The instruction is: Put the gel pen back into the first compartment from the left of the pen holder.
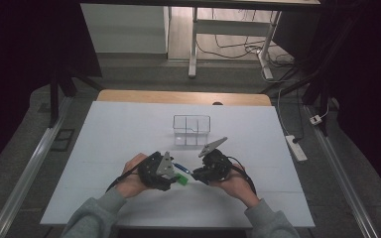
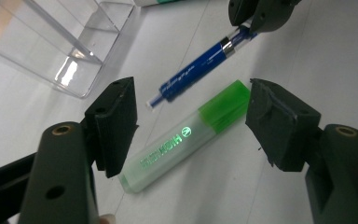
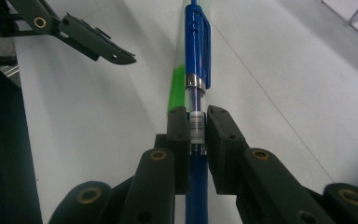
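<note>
Left gripper view: left gripper (image 2: 191, 126) open astride the green highlighter (image 2: 186, 136)
Its jaws stand clear of the smooth translucent barrel, whose long axis runs crosswise between them; the right gripper (image 3: 198, 126) clamps the glossy blue pen (image 3: 196, 56) just beyond, both near the bench's (image 1: 129, 129) front edge, the clear plastic organizer (image 1: 192, 130) toward its middle

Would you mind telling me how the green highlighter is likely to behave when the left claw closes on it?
The green highlighter looks like rigid plastic, so it should stay stiff. Its glossy barrel may slip somewhat. Lying flat between the left claw's open jaws, its flattish body probably slides rather than rolls.
</note>
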`<state>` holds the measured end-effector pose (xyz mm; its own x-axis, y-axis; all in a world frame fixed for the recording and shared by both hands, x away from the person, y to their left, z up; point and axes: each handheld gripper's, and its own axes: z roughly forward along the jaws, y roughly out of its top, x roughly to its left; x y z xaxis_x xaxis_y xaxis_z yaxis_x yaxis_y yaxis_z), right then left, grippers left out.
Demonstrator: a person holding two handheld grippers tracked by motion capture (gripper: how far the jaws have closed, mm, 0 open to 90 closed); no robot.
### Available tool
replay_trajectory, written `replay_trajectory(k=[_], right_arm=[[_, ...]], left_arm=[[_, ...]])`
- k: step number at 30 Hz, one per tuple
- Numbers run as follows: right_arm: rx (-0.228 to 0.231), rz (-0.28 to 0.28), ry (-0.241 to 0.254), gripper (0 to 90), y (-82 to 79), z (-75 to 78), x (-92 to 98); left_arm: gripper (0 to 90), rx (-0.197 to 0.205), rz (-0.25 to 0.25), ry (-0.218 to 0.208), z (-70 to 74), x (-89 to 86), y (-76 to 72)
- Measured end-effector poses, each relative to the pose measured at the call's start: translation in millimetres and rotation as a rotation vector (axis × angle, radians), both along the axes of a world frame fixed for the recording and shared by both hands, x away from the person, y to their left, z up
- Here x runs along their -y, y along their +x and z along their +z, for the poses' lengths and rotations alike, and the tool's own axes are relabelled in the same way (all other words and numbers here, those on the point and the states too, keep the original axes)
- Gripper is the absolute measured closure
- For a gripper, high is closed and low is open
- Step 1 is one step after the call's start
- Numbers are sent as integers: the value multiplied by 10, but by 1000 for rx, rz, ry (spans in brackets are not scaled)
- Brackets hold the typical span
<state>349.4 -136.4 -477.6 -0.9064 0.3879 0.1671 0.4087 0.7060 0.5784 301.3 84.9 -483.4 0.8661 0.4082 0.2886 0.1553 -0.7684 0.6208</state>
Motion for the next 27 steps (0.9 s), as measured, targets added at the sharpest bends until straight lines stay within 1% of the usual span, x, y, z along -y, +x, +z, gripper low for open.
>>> replay_trajectory(k=[3,4,6,9,11,13,14,17,18,20,22,23,24,25,26,27], right_arm=[[-5,9,-2,792,1,-7,-16],[-11,4,-3,792,-5,-6,-24],[0,20,-7,792,4,-10,-32],[-2,33,-5,792,1,-14,-57],[-20,31,-1,792,-15,-17,-79],[-27,40,1,792,-23,-19,-94],[-23,52,4,792,-23,-20,-101],[-29,74,16,792,-34,-3,-115],[-22,83,15,792,-33,-3,-117],[-22,85,12,792,-37,-4,-125],[-26,84,11,791,-38,-8,-127],[-26,87,10,790,-34,-9,-123],[-28,87,10,790,-32,-7,-119],[-33,83,15,788,-32,-5,-115],[-32,81,15,783,-24,-1,-104],[-34,70,23,776,-21,5,-93]], left_arm=[[348,10,-18,16,-7,33,3],[355,9,-26,18,-12,43,5],[371,9,-41,29,-24,60,9],[384,15,-50,50,-49,82,15],[402,19,-55,61,-62,90,22],[438,26,-63,69,-74,95,24],[454,25,-69,72,-85,98,24],[504,34,-85,108,-106,97,30],[533,37,-85,111,-111,97,29],[568,40,-93,122,-114,95,26],[599,43,-107,150,-118,91,26],[616,39,-109,144,-132,96,22],[630,36,-115,150,-141,99,21],[650,32,-124,158,-150,101,18],[675,28,-143,183,-148,98,20],[702,18,-157,186,-156,100,16]])
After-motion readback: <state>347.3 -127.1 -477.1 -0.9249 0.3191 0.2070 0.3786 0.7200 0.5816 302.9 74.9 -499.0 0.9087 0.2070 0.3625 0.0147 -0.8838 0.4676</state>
